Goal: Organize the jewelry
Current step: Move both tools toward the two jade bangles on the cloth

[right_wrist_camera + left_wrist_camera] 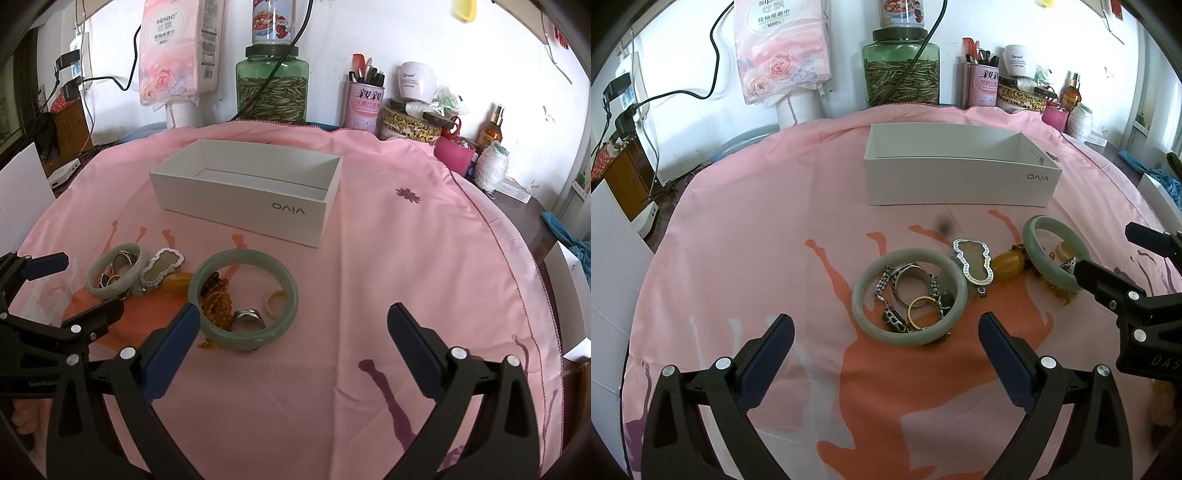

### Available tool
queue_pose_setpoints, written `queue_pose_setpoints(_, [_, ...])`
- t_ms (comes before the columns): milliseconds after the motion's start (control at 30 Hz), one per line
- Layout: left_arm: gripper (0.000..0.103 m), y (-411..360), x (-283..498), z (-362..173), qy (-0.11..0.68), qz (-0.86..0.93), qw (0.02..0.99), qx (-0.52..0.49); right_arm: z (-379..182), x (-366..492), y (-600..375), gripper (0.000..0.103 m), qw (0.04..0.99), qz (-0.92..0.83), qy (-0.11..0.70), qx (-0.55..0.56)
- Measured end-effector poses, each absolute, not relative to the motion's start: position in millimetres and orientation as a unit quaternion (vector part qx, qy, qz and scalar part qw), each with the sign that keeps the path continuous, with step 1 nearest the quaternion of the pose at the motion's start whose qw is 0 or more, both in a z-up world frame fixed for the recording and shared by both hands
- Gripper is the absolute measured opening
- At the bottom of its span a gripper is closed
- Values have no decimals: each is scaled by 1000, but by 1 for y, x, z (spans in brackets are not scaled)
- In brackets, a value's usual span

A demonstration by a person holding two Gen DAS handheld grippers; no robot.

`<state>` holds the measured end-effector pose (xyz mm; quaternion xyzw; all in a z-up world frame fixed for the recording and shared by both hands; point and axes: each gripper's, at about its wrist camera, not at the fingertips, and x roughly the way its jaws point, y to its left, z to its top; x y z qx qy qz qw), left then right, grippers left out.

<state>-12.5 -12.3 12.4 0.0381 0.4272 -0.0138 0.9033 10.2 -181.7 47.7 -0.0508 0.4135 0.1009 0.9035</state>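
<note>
Open pink cloth (406,258) lies right of the white box (240,199), giving free passage. Two jade bangles (908,295) (242,299) and loose jewelry crowd the near left; jars (273,88) line the back wall.

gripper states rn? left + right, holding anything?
Left gripper: open, holding nothing, hovering near the pale jade bangle.
Right gripper: open, holding nothing, left finger by the green bangle.
</note>
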Motion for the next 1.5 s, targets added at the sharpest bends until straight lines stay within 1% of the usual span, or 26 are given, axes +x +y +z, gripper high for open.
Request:
queue_pose_setpoints(867, [98,-8,-10,12,431,-15,901,41,47,11,-181,97,901,100,419,-53])
queue_pose_setpoints(1167, [98,-1,-7,11,435,-7,900,33,45,10,-180,97,899,101,425,-32])
queue_pose_setpoints(1500, [98,-1,-6,12,434,-8,900,34,44,8,-179,97,896,124,425,-32])
